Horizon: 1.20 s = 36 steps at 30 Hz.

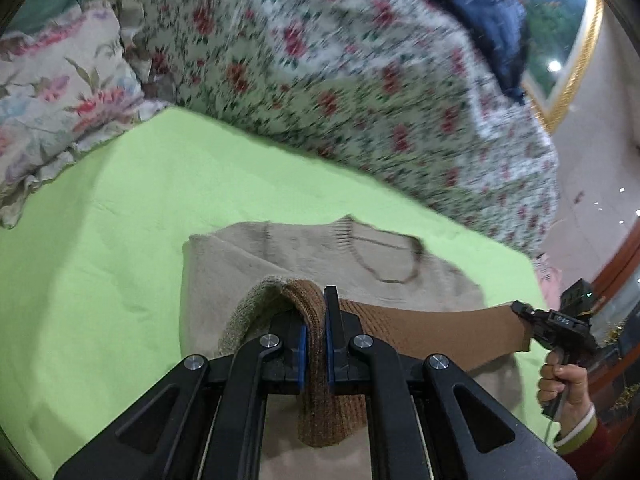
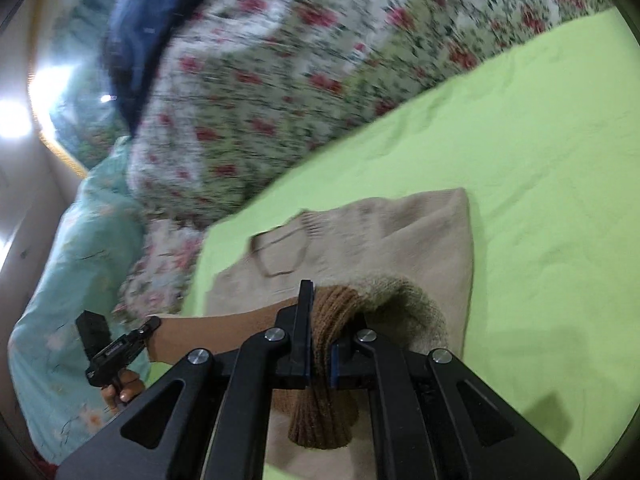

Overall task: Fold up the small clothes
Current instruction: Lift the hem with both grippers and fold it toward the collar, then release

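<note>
A small beige knit sweater (image 1: 320, 256) with a brown ribbed hem lies on the lime green sheet (image 1: 120, 200), neckline away from me. My left gripper (image 1: 316, 320) is shut on the brown hem (image 1: 316, 400) at one corner and holds it lifted. My right gripper (image 2: 320, 320) is shut on the other hem corner (image 2: 324, 412). The hem band (image 1: 440, 332) stretches taut between them above the sweater body (image 2: 400, 232). The right gripper also shows in the left wrist view (image 1: 520, 310), and the left gripper in the right wrist view (image 2: 150, 326).
A floral quilt (image 1: 340, 80) is bunched behind the sweater, with a dark blue garment (image 1: 480, 8) on top. A floral pillow (image 1: 60, 88) lies at the far left. A teal floral cover (image 2: 80, 260) hangs at the bed's side. A gold-framed picture (image 1: 568, 52) is on the wall.
</note>
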Each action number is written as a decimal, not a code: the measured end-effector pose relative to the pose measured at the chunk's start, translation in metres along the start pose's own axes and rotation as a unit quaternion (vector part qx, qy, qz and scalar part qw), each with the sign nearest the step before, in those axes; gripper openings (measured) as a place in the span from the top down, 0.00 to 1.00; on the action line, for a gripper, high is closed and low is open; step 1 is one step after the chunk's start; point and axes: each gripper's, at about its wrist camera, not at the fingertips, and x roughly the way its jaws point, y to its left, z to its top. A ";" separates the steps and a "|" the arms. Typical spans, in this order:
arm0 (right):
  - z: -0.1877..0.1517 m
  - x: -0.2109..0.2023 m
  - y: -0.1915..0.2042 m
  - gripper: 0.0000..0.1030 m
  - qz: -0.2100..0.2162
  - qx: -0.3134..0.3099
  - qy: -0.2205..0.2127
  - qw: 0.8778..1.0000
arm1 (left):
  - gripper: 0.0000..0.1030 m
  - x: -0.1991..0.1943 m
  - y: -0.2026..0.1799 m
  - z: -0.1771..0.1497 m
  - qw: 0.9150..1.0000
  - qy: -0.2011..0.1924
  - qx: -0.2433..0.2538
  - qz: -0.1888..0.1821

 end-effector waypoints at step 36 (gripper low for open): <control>0.029 0.091 -0.003 0.76 -0.148 -0.120 0.061 0.980 | 0.84 0.118 0.006 0.019 0.991 0.127 0.048 0.018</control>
